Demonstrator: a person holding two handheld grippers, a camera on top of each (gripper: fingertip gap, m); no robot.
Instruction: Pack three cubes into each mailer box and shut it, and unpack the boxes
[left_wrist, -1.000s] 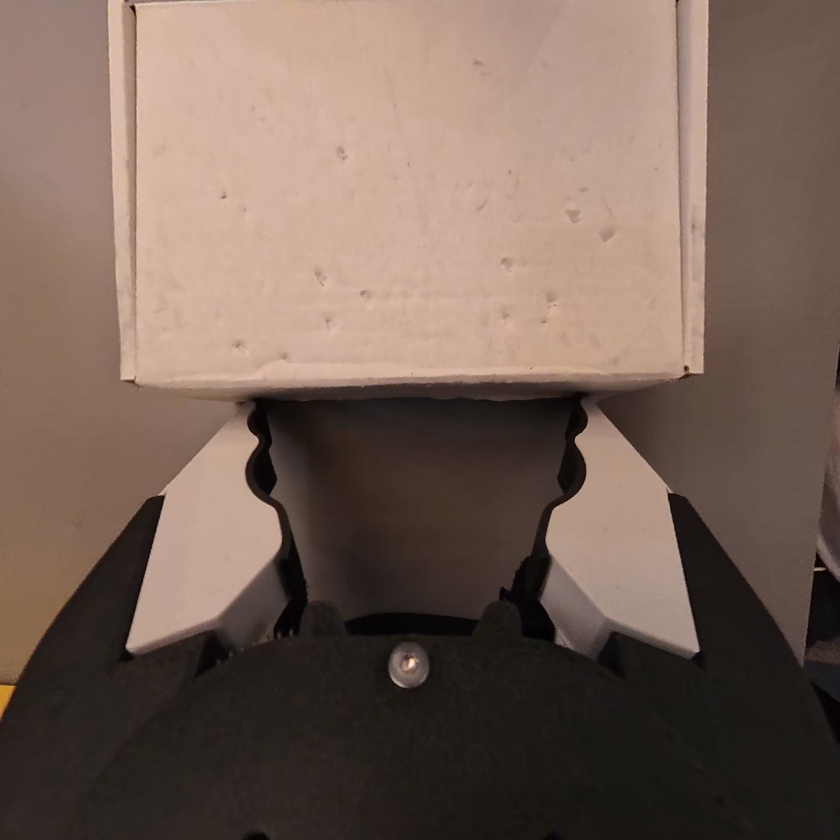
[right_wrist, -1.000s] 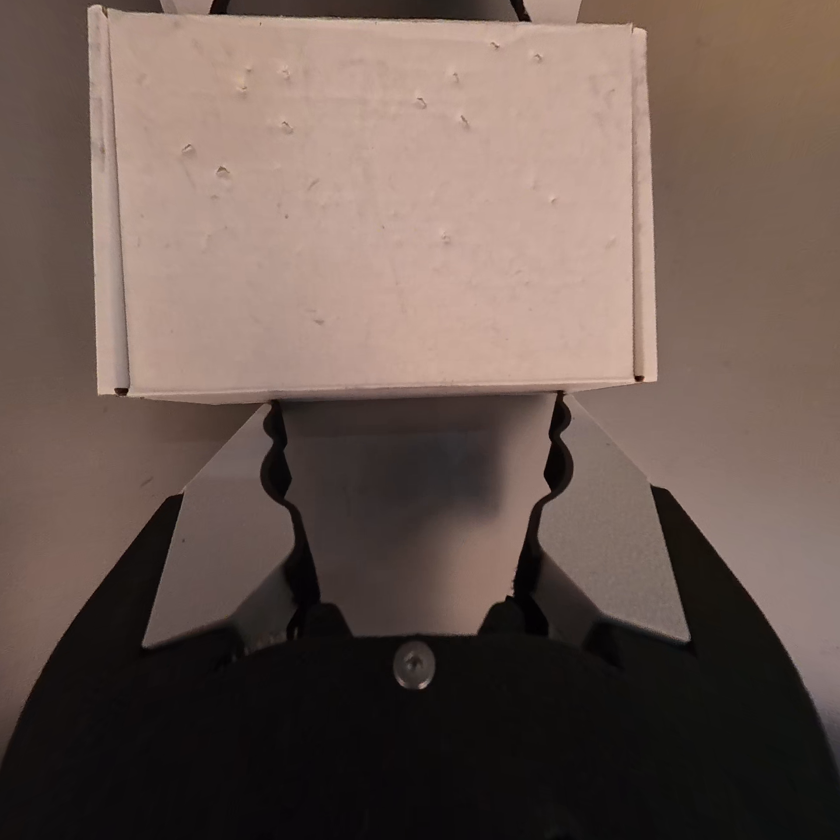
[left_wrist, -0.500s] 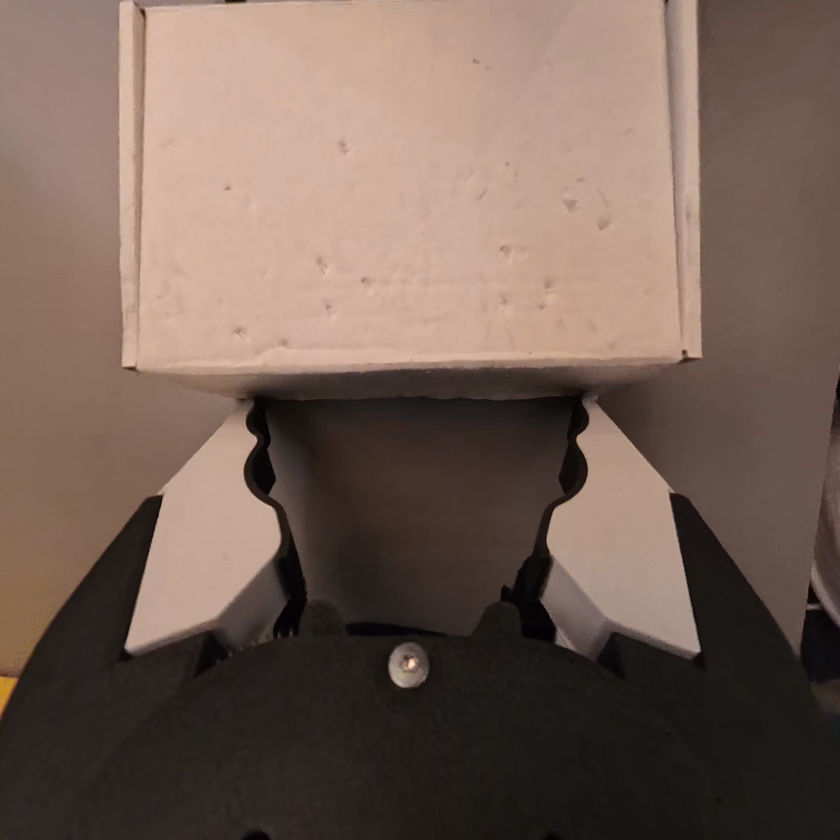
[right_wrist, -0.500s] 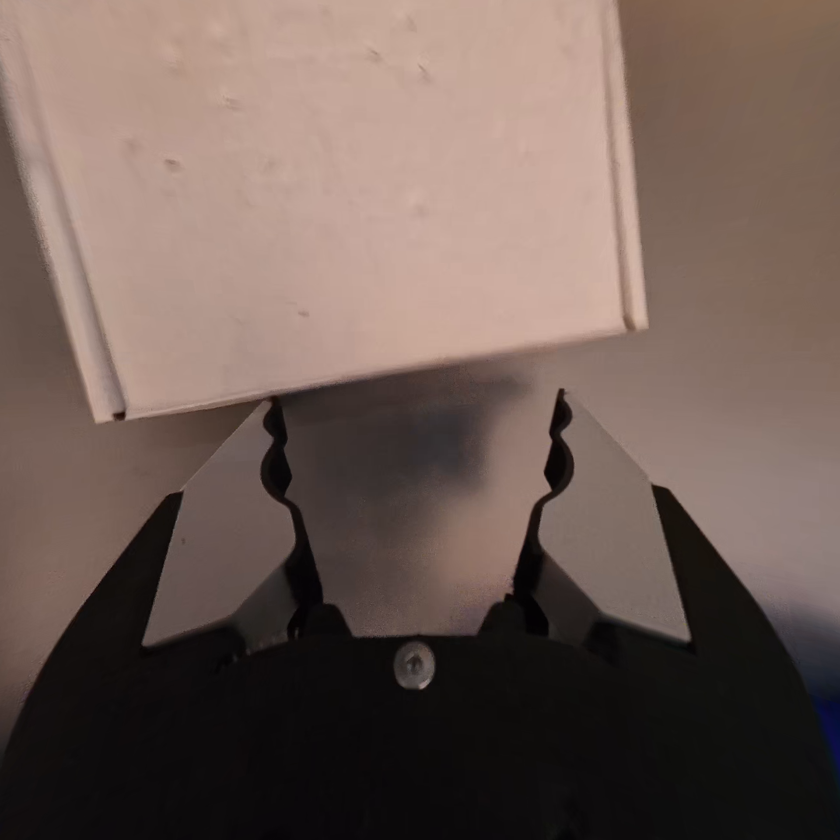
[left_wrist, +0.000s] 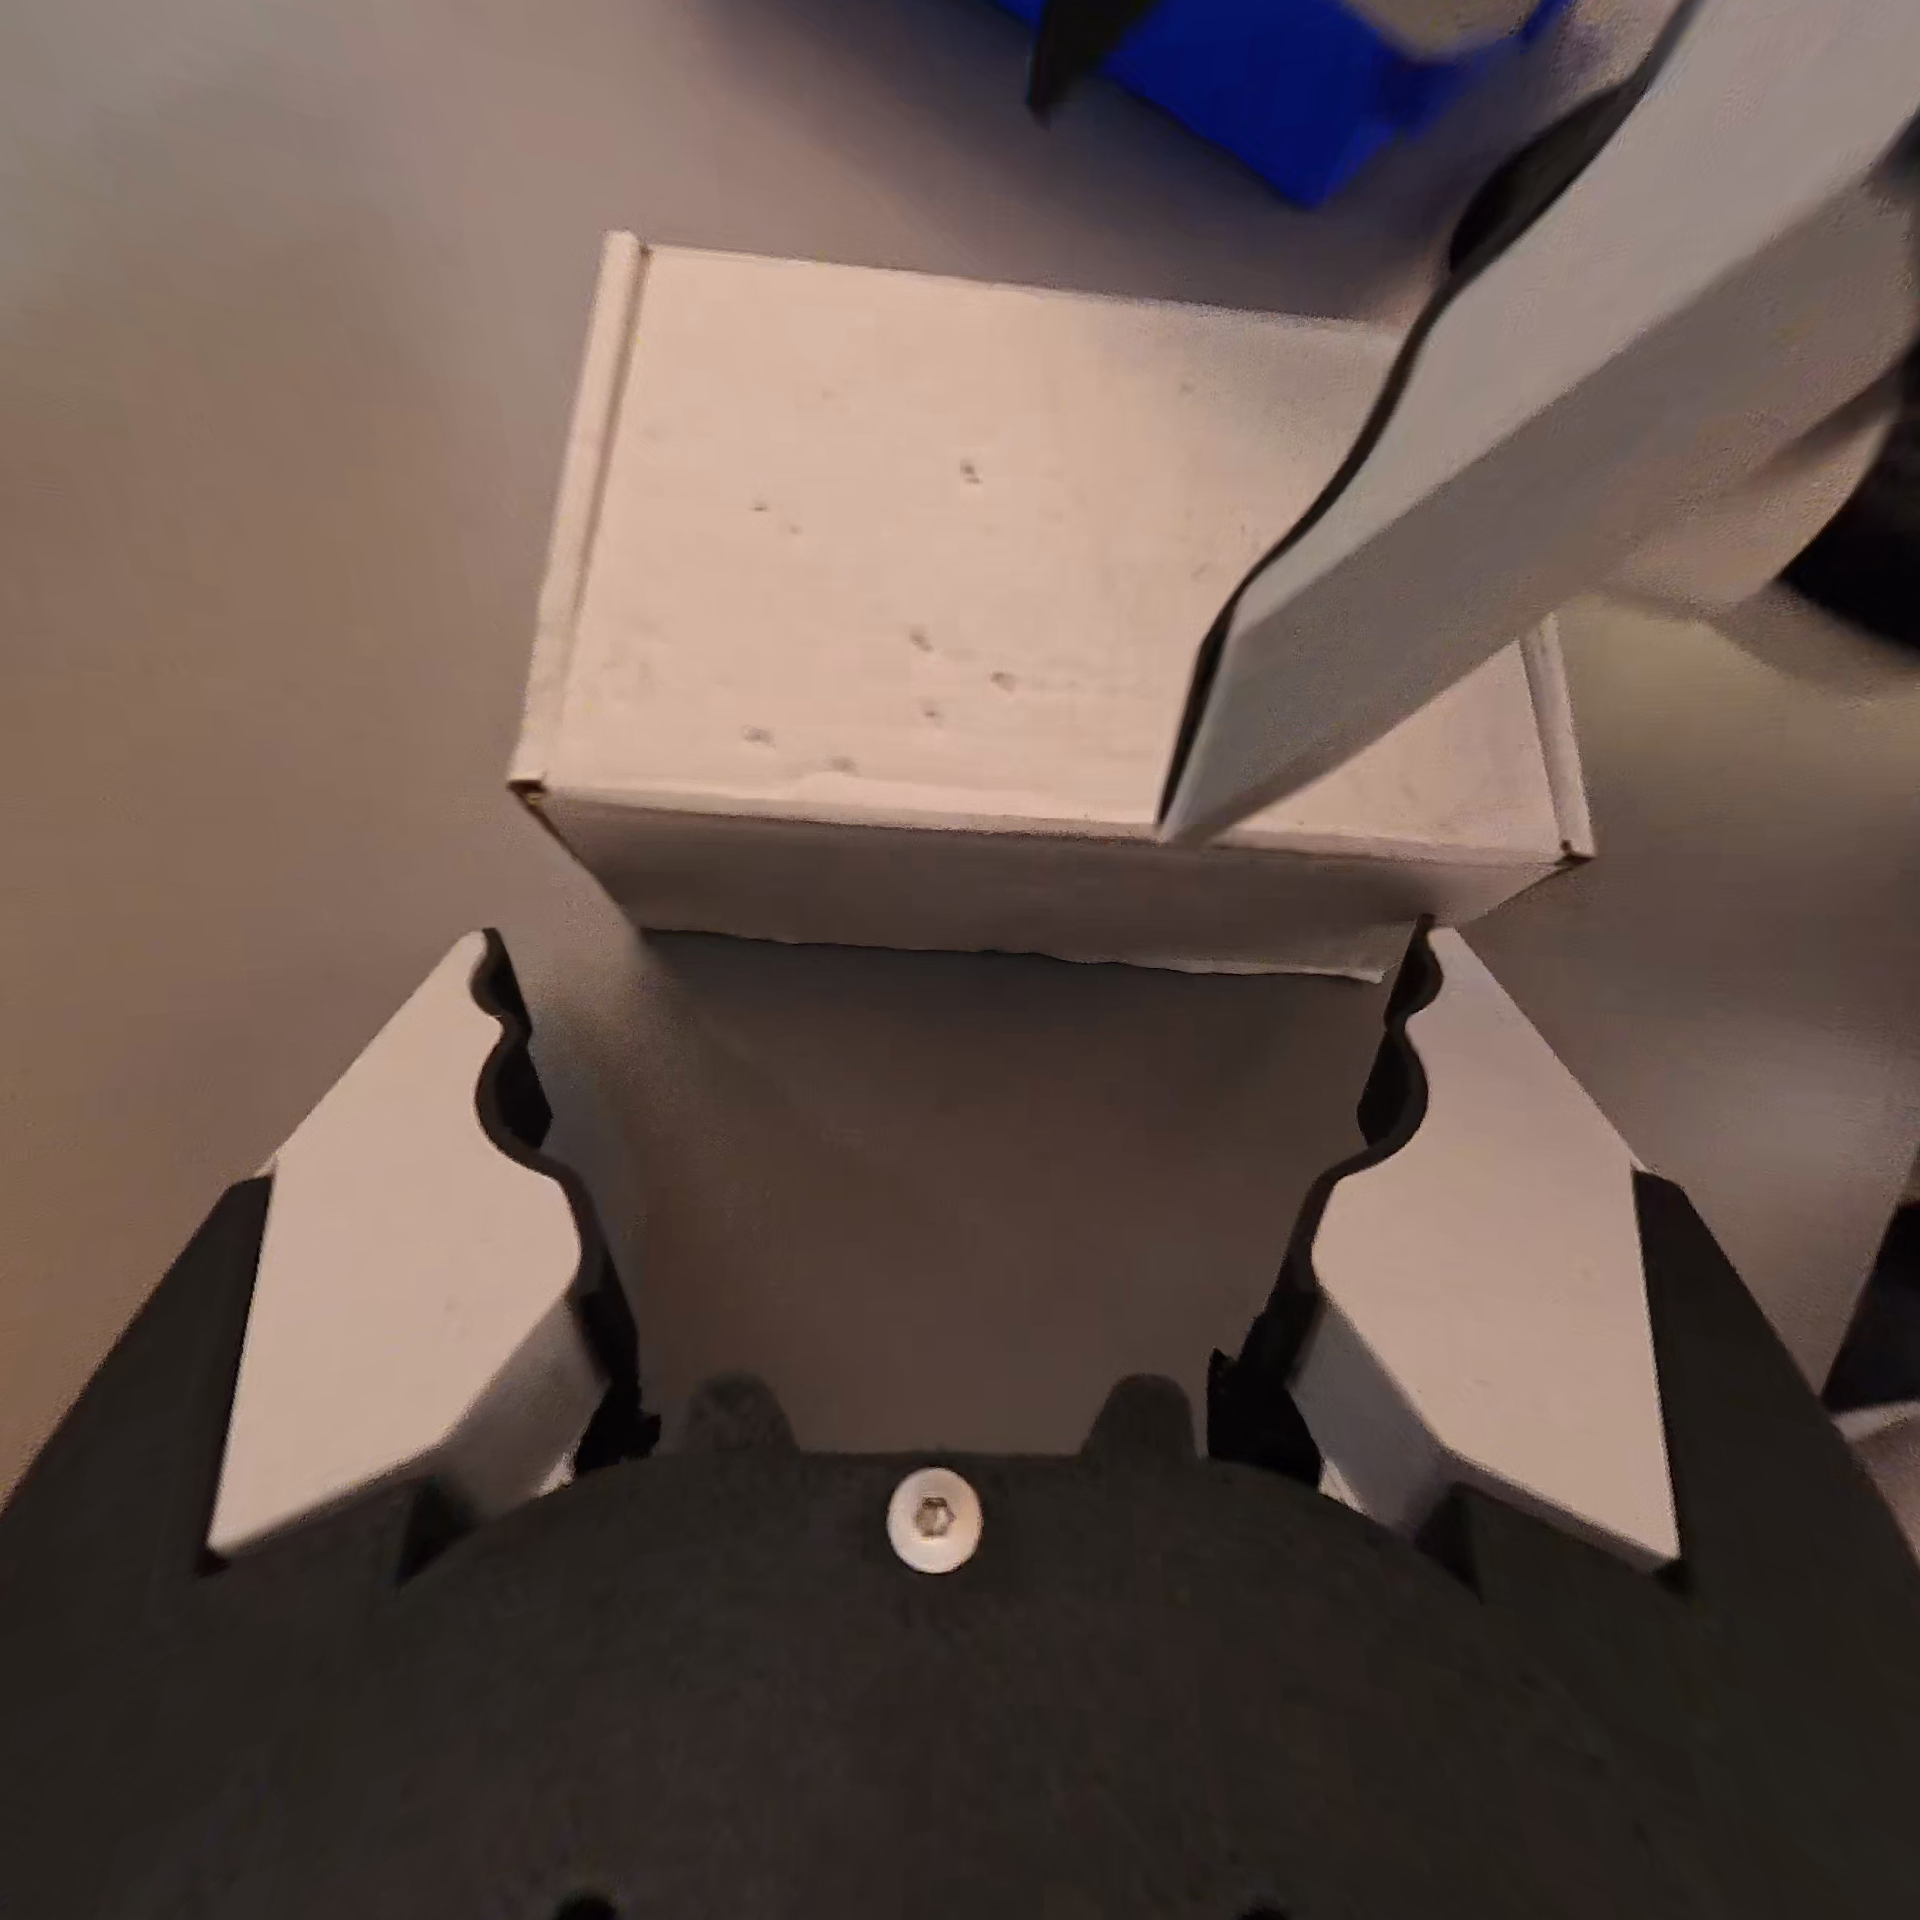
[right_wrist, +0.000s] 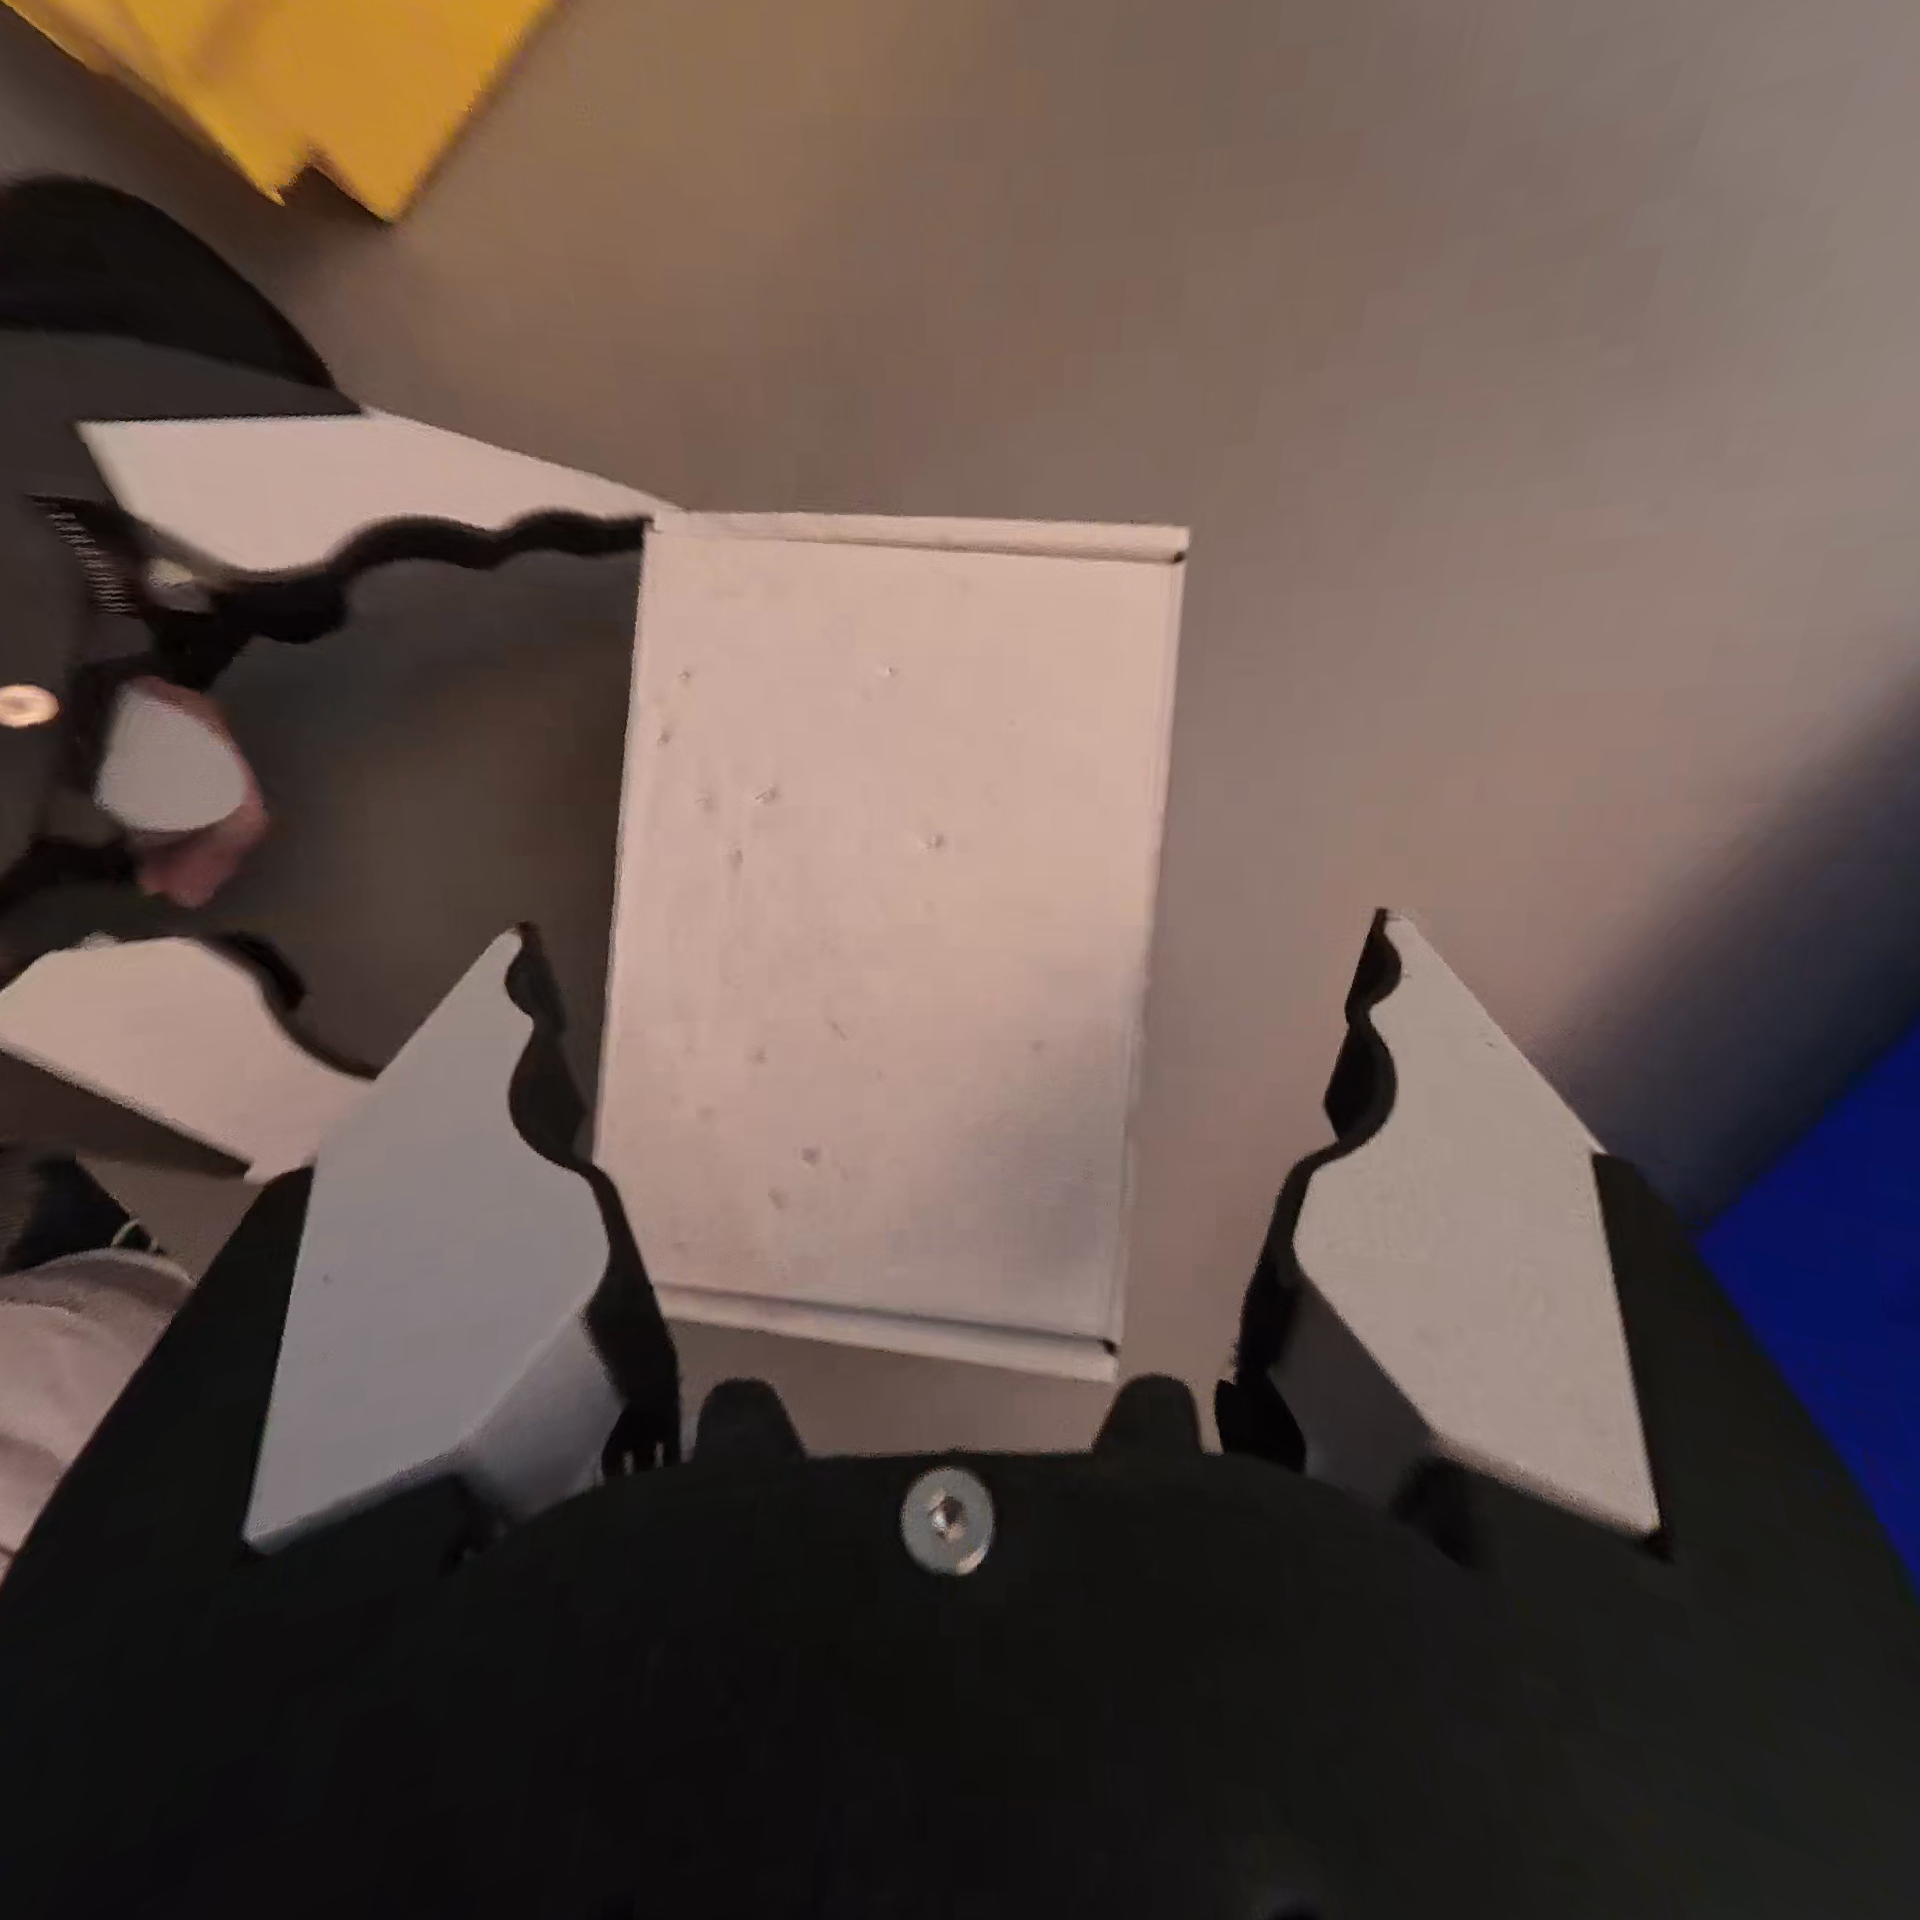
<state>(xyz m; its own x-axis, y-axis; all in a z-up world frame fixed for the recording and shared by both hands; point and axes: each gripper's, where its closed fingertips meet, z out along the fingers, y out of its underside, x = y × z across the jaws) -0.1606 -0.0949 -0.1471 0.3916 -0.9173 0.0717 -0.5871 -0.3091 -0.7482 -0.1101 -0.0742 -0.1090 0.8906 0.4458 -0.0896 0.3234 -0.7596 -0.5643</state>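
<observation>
A closed white mailer box (left_wrist: 883, 561) lies flat on the grey table; its lid is dented in several spots. My left gripper (left_wrist: 956, 935) is open and empty, its fingertips just short of the box's near long side. My right gripper (right_wrist: 951, 925) is open and empty, above the box (right_wrist: 883, 935), which shows between its fingers. One right finger (left_wrist: 1455, 499) reaches over the lid's right end in the left wrist view. The left gripper (right_wrist: 499, 800) shows at the box's left in the right wrist view. No cubes are in view.
A blue bin (left_wrist: 1299, 94) stands beyond the box; its blue edge also shows in the right wrist view (right_wrist: 1829, 1278). A yellow bin (right_wrist: 312, 94) is at the far left corner. Part of a hand (right_wrist: 197, 852) shows behind the left gripper.
The right gripper has swung round from the box's long side to its short end and risen over the lid. The left gripper has risen and tilted down. Both stay open.
</observation>
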